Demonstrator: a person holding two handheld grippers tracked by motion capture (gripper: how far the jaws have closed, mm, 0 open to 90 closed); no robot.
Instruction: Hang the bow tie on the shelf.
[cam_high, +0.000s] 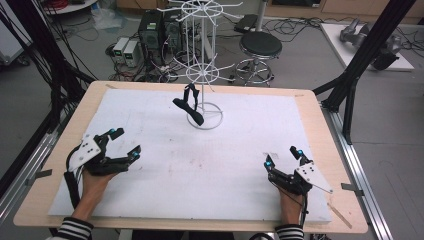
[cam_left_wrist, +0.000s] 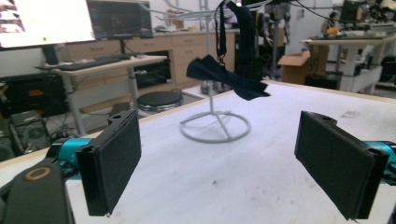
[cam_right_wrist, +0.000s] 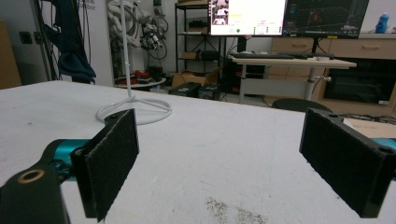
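White wire stand rises at the far middle of the table, and a dark bow tie hangs from one of its lower hooks by its strap, the bow dangling just above the stand's ring base. In the left gripper view the same bow tie hangs clear of the board, touching nothing but its hook.

Left gripper sits near the left edge of the table, well apart from the stand — jaws spread wide, nothing between the pads. Right gripper rests low at the right near side, likewise released and empty; its own view confirms bare pads over the white board.

Assessment: the hanging step appears complete, the tie carried by the hook alone and both claws withdrawn to the near side. The next move, if any — a check that the strap sits securely on the hook, or a fresh reach — calls for an approach to the stand without knocking its thin arms.
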